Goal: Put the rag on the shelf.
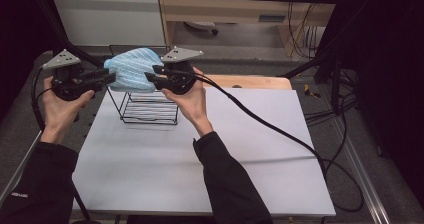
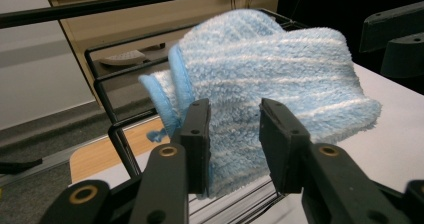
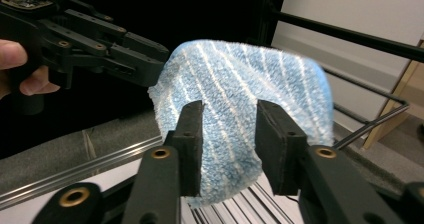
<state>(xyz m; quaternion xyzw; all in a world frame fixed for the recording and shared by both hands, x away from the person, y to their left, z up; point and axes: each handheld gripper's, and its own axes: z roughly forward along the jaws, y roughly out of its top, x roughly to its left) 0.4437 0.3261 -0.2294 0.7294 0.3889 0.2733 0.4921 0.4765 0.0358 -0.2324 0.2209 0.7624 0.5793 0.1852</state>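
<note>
Both tongs spread, nothing pinched; left gripper (image 1: 111, 77) sits upper left of the high view, right gripper (image 1: 150, 77) just right of it at upper centre; blue striped towel (image 1: 132, 68) hangs draped over the top of the wire rack (image 1: 150, 109) between them, one tong at each end; both gripper views show towel in the gap between the black jaws, pads not pressing it; rack stands on the white table (image 1: 200, 154), bare wires below the towel.
</note>
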